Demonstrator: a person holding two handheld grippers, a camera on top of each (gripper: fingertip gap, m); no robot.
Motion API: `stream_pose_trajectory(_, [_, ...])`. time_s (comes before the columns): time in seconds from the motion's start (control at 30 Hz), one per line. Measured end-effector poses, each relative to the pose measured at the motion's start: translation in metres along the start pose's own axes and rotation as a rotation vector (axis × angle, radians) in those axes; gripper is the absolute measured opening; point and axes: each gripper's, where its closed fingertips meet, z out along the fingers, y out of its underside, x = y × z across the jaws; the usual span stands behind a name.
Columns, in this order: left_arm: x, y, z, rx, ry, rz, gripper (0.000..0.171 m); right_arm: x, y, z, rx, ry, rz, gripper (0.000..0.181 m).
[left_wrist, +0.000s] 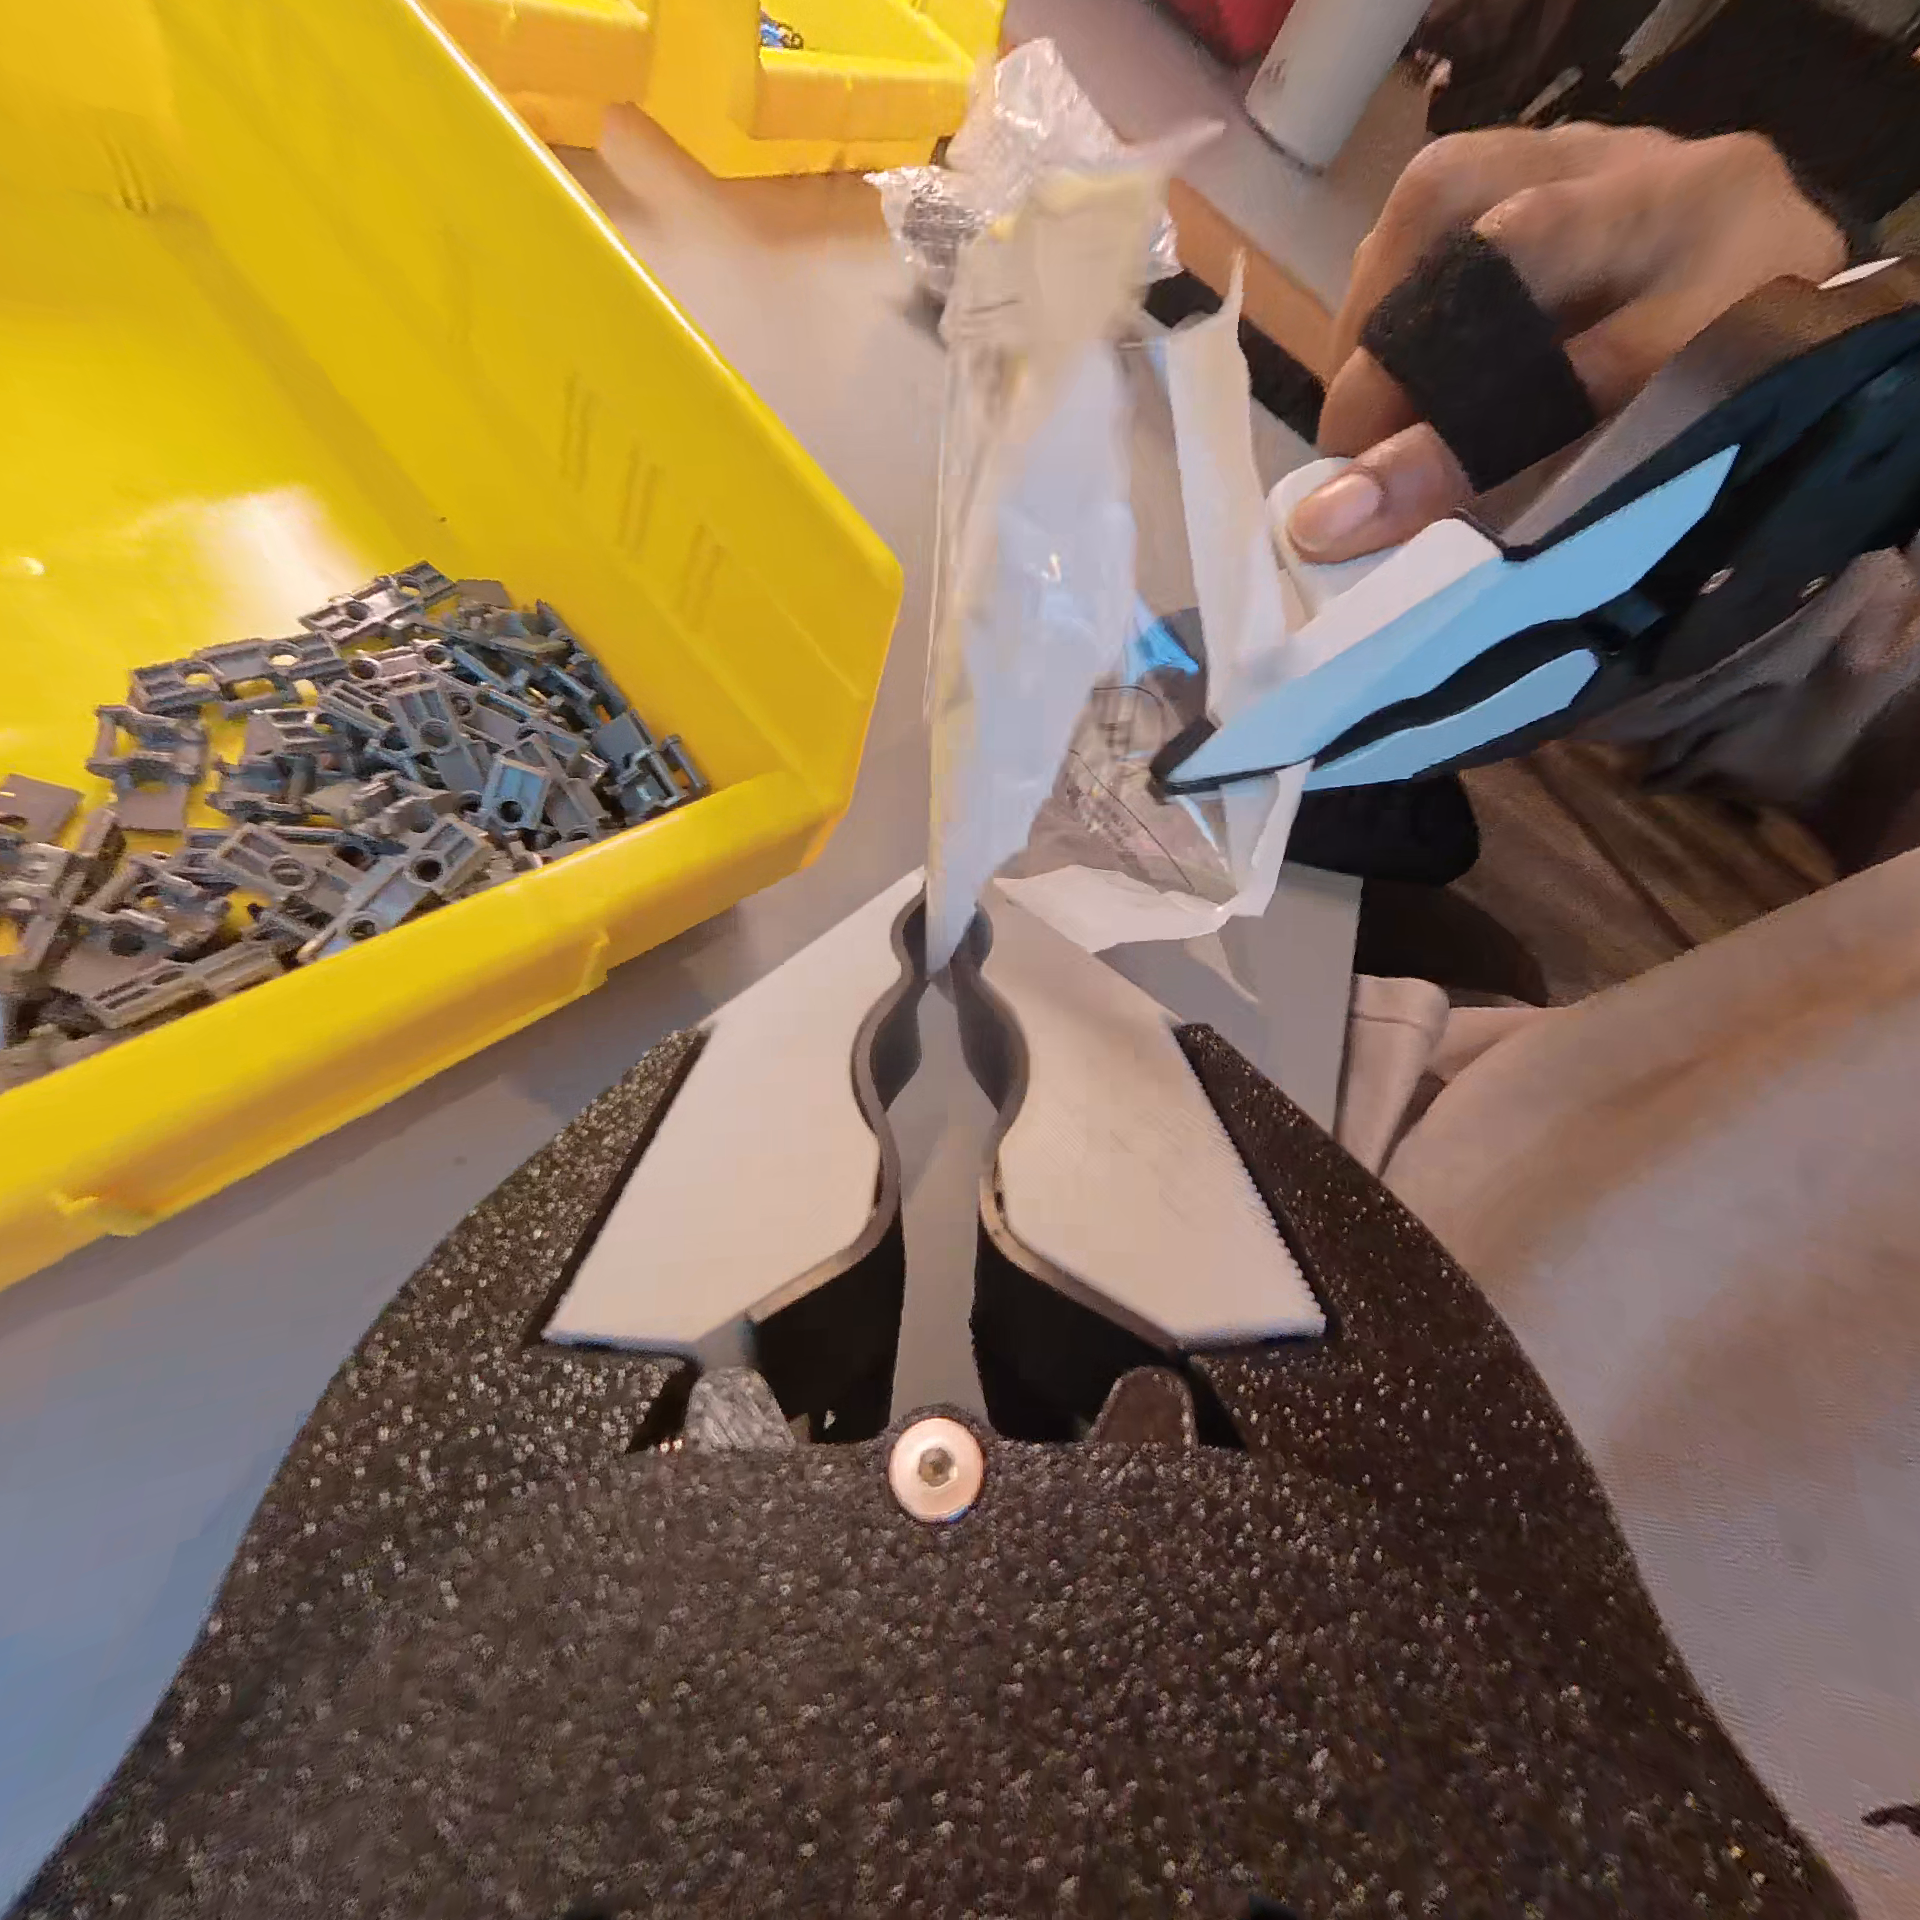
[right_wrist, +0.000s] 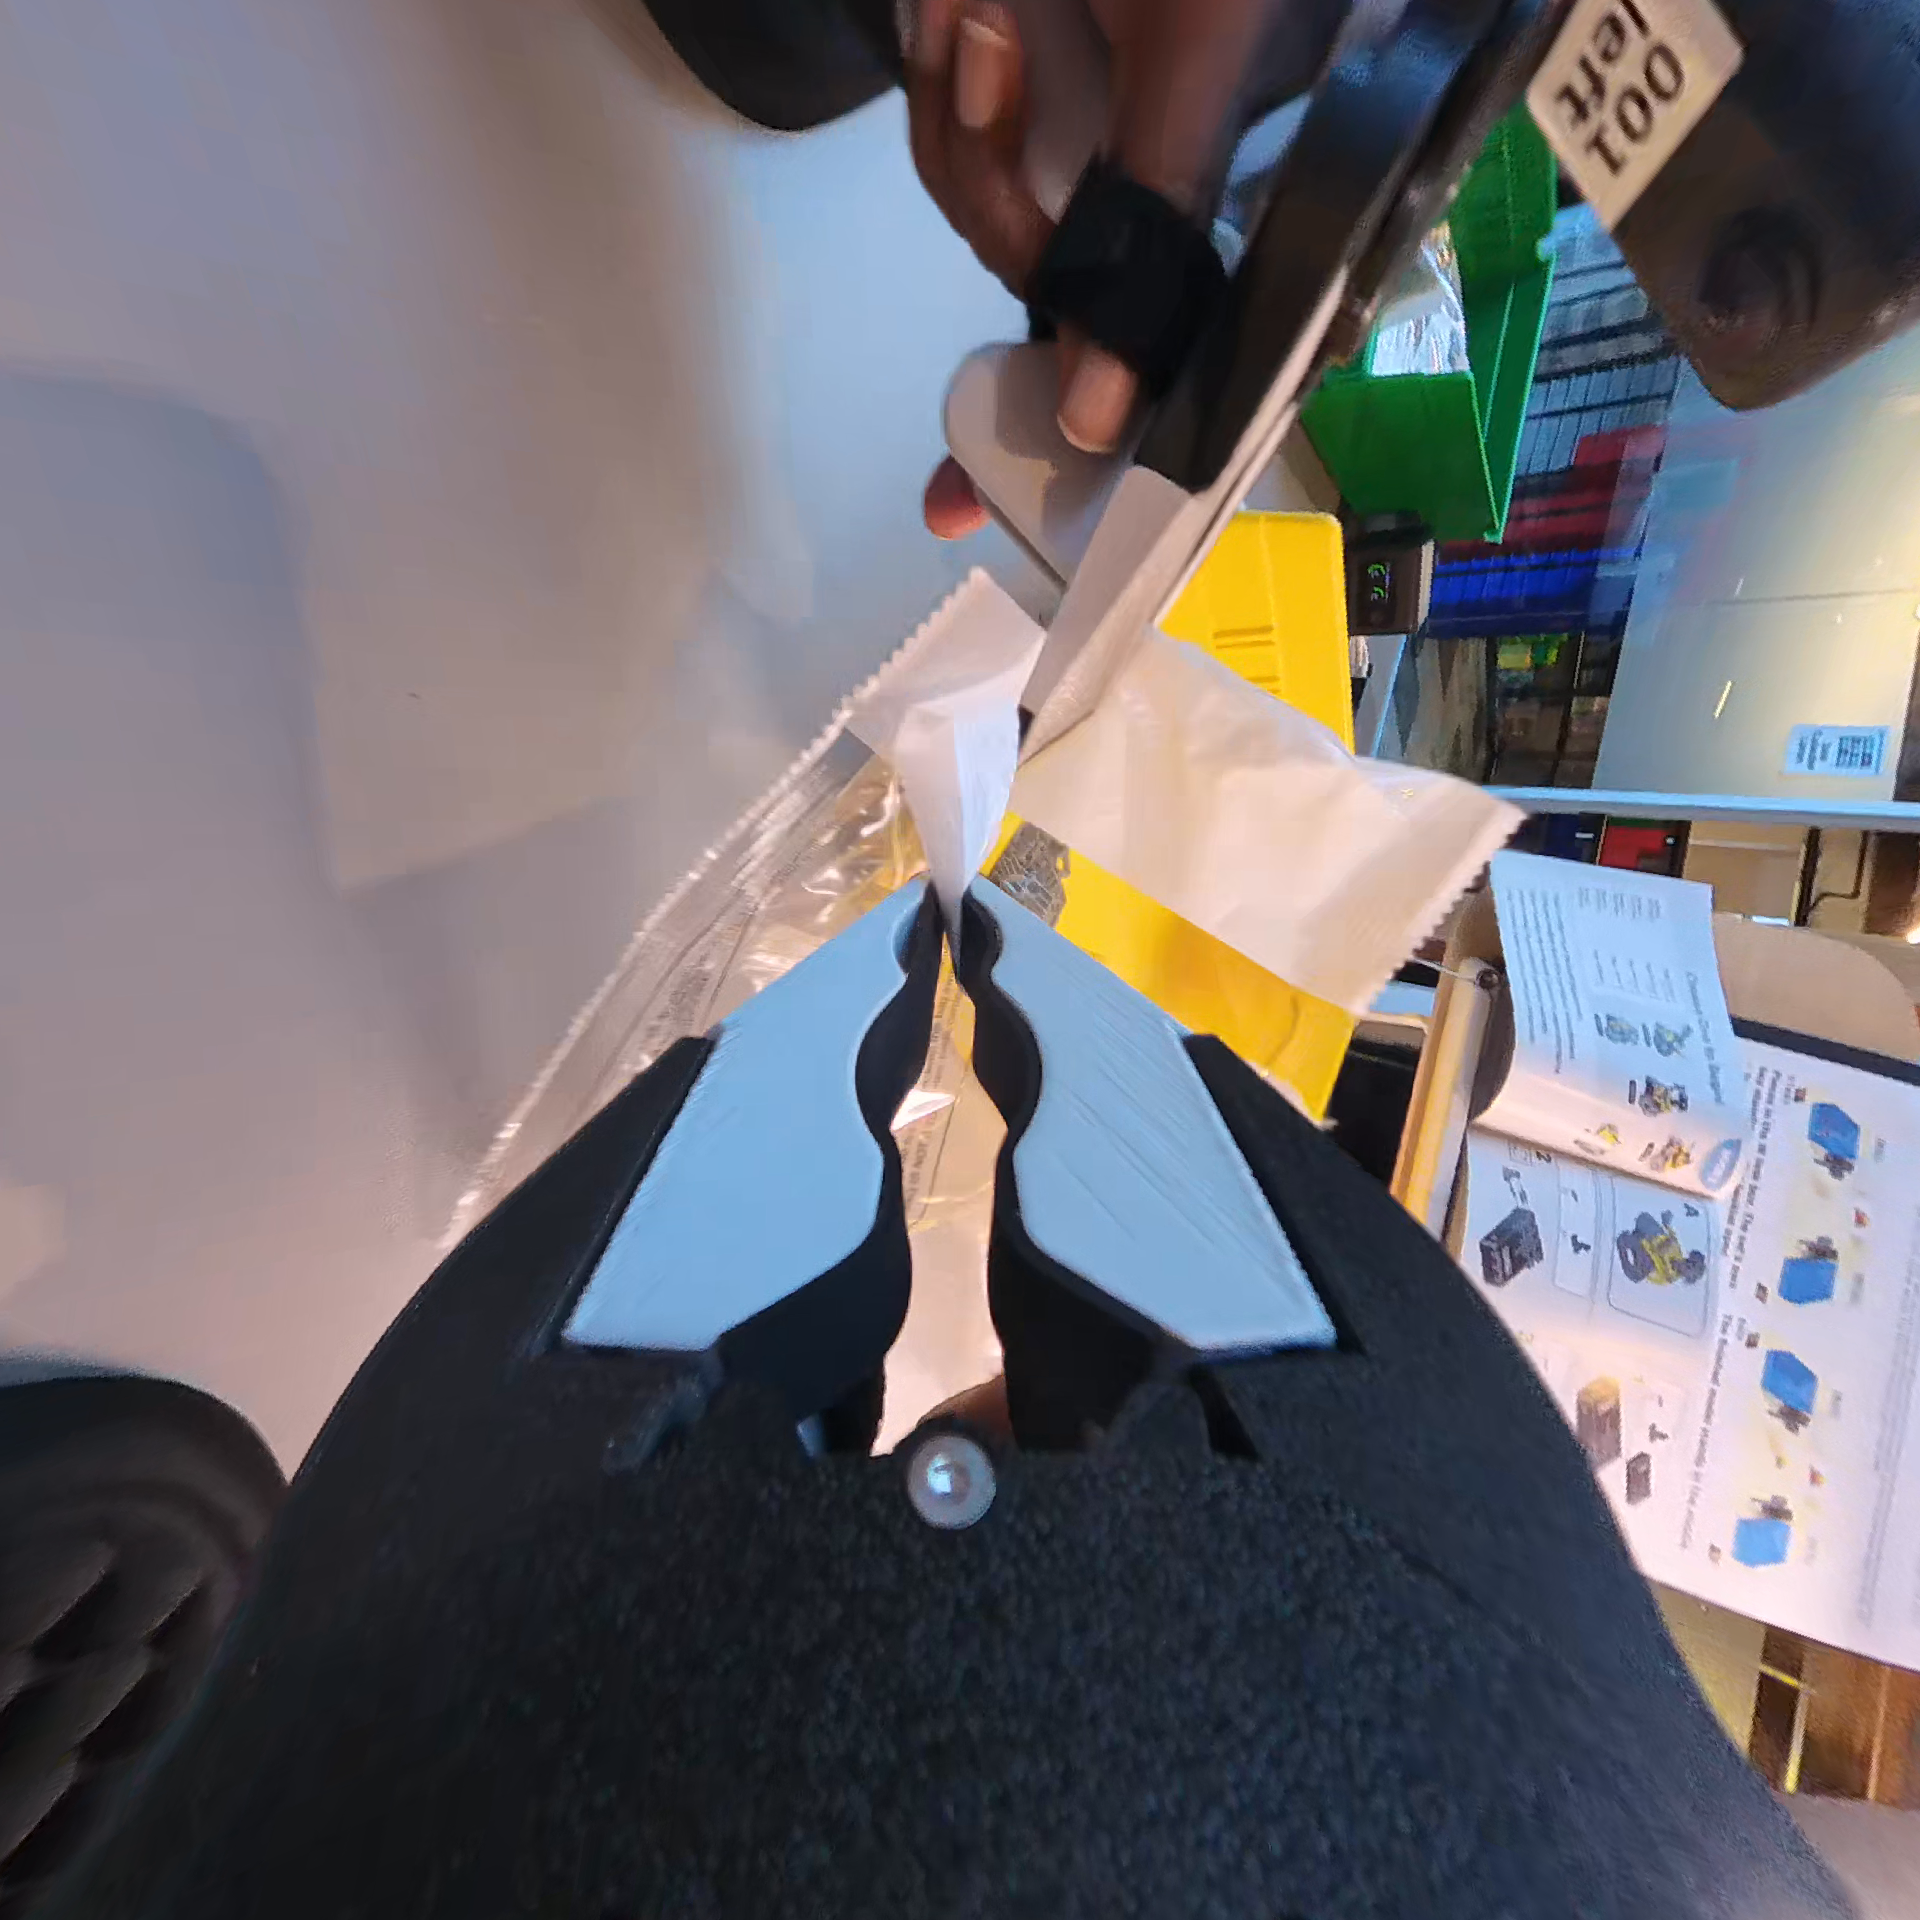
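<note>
A white paper bag (left_wrist: 1039, 623) with a clear plastic part hangs in the air between both grippers. My left gripper (left_wrist: 951, 940) is shut on its lower edge. My right gripper (left_wrist: 1169, 774) comes in from the right with a hand on it and pinches the bag's side. In the right wrist view my right gripper (right_wrist: 951, 904) is shut on a narrow flap of the zigzag-edged bag (right_wrist: 1247, 810). The left gripper (right_wrist: 1034, 727) reaches down from above and grips the bag close by. What the bag holds is blurred.
A yellow bin (left_wrist: 623, 468) with several grey plastic parts (left_wrist: 312, 748) stands at the left on the grey table. More yellow bins (left_wrist: 810, 94) stand behind. Printed instruction sheets (right_wrist: 1766, 1299), a green bin (right_wrist: 1455, 416) and a clear plastic bag (right_wrist: 727, 935) show in the right wrist view. Spacing between my two grippers at the tips: around 5 centimetres.
</note>
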Motion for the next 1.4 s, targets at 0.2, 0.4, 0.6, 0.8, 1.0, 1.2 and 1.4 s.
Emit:
stream_pose_trajectory(0.2, [-0.008, 0.011, -0.003, -0.089, -0.007, 0.054, 0.000, -0.008, -0.001, -0.002, 0.036, -0.003, -0.074, 0.000])
stream_pose_trajectory(0.4, [-0.006, 0.018, -0.007, -0.137, 0.032, 0.057, 0.000, -0.015, -0.009, -0.004, 0.078, -0.012, -0.120, 0.000])
stream_pose_trajectory(0.6, [-0.005, 0.016, -0.014, -0.139, 0.051, 0.048, 0.000, -0.018, -0.012, -0.007, 0.109, -0.040, -0.097, 0.000])
stream_pose_trajectory(0.8, [0.000, 0.019, -0.026, -0.099, 0.068, -0.015, 0.000, -0.013, -0.011, -0.002, 0.151, -0.030, 0.036, 0.006])
stream_pose_trajectory(1.0, [0.018, 0.016, -0.053, -0.072, 0.058, -0.017, 0.000, 0.009, -0.030, -0.006, 0.249, 0.010, 0.134, 0.018])
stream_pose_trajectory(1.2, [0.009, 0.017, -0.097, -0.060, -0.080, -0.026, 0.000, 0.026, -0.059, -0.013, 0.335, 0.010, 0.109, 0.000])
stream_pose_trajectory(1.4, [-0.008, 0.016, -0.125, -0.082, -0.290, 0.053, 0.000, 0.011, -0.073, 0.003, 0.303, -0.072, -0.009, 0.000])
